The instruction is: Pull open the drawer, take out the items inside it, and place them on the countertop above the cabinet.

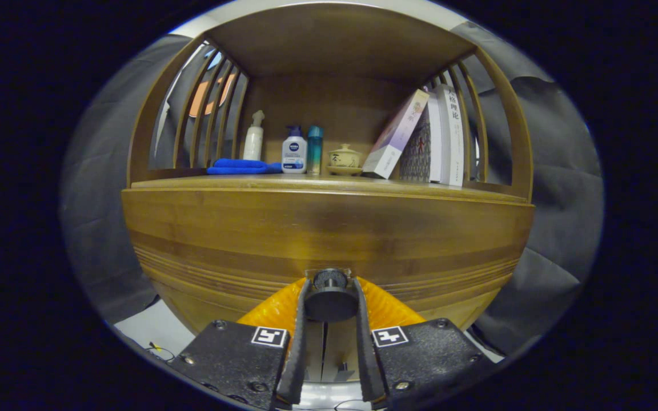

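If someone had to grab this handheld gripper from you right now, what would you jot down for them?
Gripper: its two fingers sit on either side of the round dark drawer knob and appear closed on it.
Wooden drawer front: looks closed; contents hidden.
Countertop above the cabinet: already carries a folded blue cloth, a white pump bottle, a white bottle with a blue cap, a teal tube, a small lidded ceramic bowl and leaning books.
Done: knob gripped.
Left: pull the drawer open, lift the items out, set them on the countertop.
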`<state>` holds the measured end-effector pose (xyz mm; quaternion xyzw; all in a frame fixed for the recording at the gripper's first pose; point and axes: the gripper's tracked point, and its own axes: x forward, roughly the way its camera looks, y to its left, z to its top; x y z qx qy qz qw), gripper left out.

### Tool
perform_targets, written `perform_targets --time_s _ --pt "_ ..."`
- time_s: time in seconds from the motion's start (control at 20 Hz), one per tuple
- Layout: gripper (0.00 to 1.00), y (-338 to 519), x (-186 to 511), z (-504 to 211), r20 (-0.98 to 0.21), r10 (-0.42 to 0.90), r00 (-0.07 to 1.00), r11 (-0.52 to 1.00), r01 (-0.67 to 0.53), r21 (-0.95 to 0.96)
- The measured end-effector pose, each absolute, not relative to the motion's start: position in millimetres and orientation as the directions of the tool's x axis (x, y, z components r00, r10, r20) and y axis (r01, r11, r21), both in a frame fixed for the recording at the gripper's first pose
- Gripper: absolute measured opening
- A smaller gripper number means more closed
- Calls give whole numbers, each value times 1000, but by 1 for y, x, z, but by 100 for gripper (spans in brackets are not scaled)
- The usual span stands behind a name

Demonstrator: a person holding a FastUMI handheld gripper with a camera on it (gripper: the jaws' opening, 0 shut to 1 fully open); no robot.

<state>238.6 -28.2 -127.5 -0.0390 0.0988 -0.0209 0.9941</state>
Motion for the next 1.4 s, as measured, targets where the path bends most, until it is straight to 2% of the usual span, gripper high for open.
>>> perform_targets --time_s 1.4 --pt "40 -32 82 -144 -214 -24 977 997 8 -73"
